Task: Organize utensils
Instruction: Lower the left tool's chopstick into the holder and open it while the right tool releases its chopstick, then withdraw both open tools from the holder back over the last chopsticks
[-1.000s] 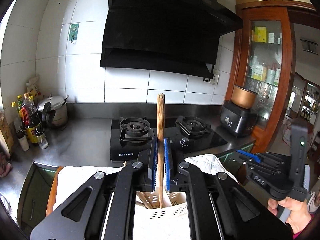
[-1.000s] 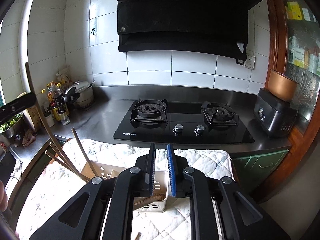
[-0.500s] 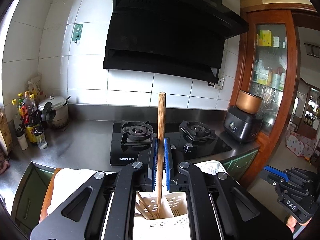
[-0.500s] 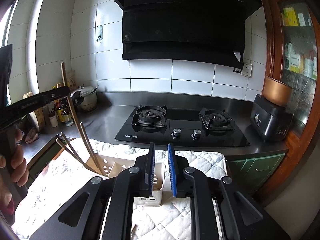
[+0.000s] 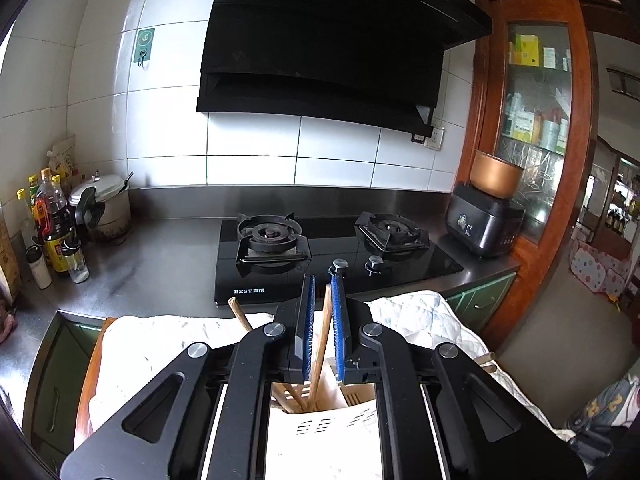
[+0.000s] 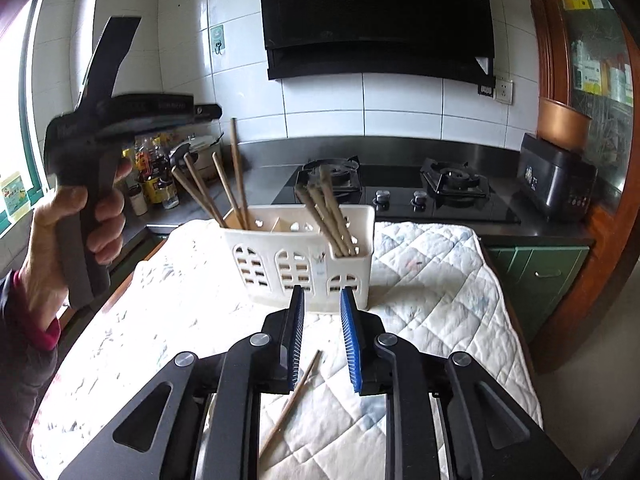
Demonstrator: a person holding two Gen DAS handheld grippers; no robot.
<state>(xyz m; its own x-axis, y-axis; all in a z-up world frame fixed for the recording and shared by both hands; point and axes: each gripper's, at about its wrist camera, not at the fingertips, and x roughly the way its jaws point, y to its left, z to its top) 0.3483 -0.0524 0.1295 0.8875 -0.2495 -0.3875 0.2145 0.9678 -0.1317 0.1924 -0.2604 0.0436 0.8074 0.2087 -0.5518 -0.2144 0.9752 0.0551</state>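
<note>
A white plastic holder stands on the quilted cloth, with several wooden chopsticks in its left compartment and more chopsticks in its right one. My left gripper hovers over the holder. Its jaws are opening, and a chopstick stands loose between the pads, leaning on the right one, with its lower end down in the holder. My right gripper is in front of the holder, its jaws opening and not gripping anything. A loose chopstick lies on the cloth beneath them.
A person's hand holds the left gripper at upper left. Behind the cloth are a black gas hob, sauce bottles and a black cooker. Two more stick ends poke out at the cloth's right edge.
The chopstick in my left gripper has slid down into the holder as the pads parted. My right gripper has pulled back and down from the holder, over the loose chopstick, and has widened.
</note>
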